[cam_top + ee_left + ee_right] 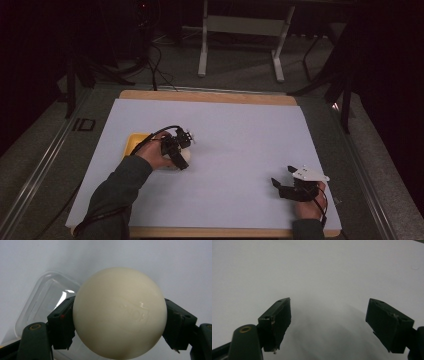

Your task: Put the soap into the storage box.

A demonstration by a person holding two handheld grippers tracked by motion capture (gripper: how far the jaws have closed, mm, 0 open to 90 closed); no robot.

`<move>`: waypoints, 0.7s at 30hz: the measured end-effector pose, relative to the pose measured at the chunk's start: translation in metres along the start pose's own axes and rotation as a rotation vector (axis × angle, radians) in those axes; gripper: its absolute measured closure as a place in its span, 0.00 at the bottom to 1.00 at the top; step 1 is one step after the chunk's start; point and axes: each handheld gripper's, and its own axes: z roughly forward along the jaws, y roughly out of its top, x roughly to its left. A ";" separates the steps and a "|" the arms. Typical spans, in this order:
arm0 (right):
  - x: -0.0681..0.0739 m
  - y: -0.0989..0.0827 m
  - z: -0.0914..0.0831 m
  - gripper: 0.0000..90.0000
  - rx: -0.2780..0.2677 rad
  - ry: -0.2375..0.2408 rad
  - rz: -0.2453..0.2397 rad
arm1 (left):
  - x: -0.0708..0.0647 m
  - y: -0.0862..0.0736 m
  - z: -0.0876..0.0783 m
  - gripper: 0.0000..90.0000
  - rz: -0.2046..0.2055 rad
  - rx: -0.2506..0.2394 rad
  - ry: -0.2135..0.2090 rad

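A cream-white ball (120, 312) sits between the two black jaws of my left gripper (119, 307), and both pads press on its sides. From above, the left gripper (176, 149) hovers at the left of the white sheet with the ball (182, 159) just under it, beside a yellow container (133, 144). A clear plastic tub (45, 302) lies behind the ball in the left gripper view. My right gripper (283, 176) rests near the front right of the sheet. Its jaws stand wide apart over bare white surface, the right gripper (328, 315) holding nothing.
A white sheet (225, 125) covers a wooden table (210, 95). Beyond the far edge are a white metal stand (240, 30), cables and dark floor. A grey plate (310, 174) tops the right gripper.
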 end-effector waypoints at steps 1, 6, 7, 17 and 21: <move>0.000 0.000 0.000 0.22 0.000 0.000 0.000 | 0.001 0.000 0.000 0.26 -0.009 0.001 -0.001; 0.000 0.000 0.000 0.22 -0.001 0.000 0.001 | 0.004 -0.001 -0.003 0.26 -0.044 0.001 0.010; 0.000 0.000 0.000 0.22 0.000 0.000 0.001 | 0.005 -0.001 -0.003 0.26 -0.050 0.000 0.013; 0.000 0.000 0.000 0.22 0.000 0.000 0.000 | 0.016 -0.008 -0.005 0.26 -0.107 0.014 0.029; 0.000 0.000 0.000 0.22 0.000 -0.001 0.000 | 0.020 -0.012 -0.005 0.26 -0.135 0.007 0.032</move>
